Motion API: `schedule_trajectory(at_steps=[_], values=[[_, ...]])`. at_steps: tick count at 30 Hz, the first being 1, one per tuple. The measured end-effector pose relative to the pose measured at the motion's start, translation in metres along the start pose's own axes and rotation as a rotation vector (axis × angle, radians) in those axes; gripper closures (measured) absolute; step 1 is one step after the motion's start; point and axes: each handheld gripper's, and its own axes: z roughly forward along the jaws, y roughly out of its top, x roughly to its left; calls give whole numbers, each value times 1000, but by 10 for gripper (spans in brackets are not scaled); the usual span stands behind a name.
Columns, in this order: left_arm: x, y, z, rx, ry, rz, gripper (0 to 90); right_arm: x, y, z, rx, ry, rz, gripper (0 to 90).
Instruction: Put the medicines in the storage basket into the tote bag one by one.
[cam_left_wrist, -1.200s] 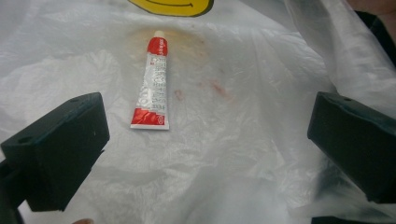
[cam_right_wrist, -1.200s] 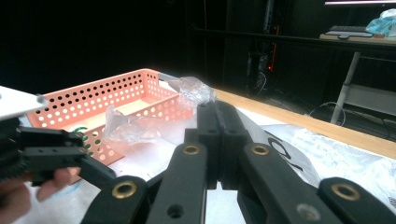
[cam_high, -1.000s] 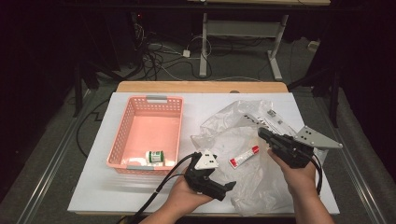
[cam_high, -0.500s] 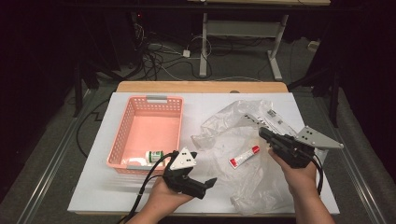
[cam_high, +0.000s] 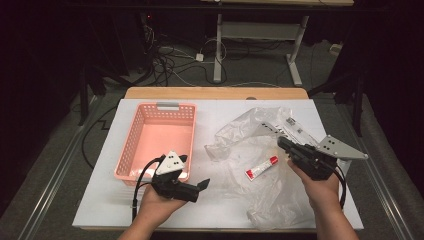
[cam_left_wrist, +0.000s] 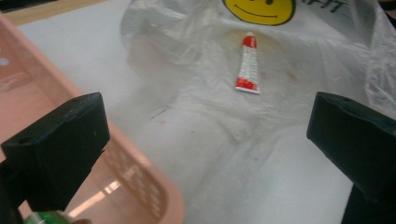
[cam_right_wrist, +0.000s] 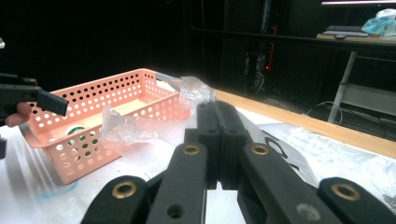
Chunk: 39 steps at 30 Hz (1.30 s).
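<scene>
The tube (cam_high: 261, 167), white with red ends, lies on the clear bag (cam_high: 260, 165) spread over the right half of the table (cam_high: 220, 112), well apart from the pink basket (cam_high: 161, 111); in the left gripper view the tube (cam_left_wrist: 247, 63) sits dead ahead between the jaws, cap end away; by my reading the step in hand is unloading the bag into the basket, with the tube next to go. The left gripper (cam_high: 202, 185) hovers by the basket's near right corner, jaws wide apart and empty, pointing toward the bag; the next move calls for carrying it across to the tube and closing on its narrow body without snagging the film. The right gripper (cam_high: 281, 142) has its jaws pressed fully together (cam_right_wrist: 219, 135) at the bag's upper edge; whether film is pinched between them I cannot tell. A small green-and-white thing (cam_right_wrist: 74, 130) already lies in the basket. On the bag: a yellow smiley face (cam_left_wrist: 259, 9); the black lettering beside it is cut off, and the tube's print is too small to read.
</scene>
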Motion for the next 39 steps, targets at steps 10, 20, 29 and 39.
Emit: schedule_trajectory(at_steps=[10, 20, 29, 39], values=[[26, -5, -15, 13, 94, -43, 0, -1, 0, -1, -1, 0, 6, 900], [51, -10, -38, 13, 180, -93, 0, -2, 0, -2, -3, -3, 8, 900], [69, -17, -46, 8, 218, -157, 0, -2, 0, -2, -2, -2, 3, 900], [75, -9, -41, 68, 217, -175, 24, 0, 0, -1, -1, -4, 4, 900]])
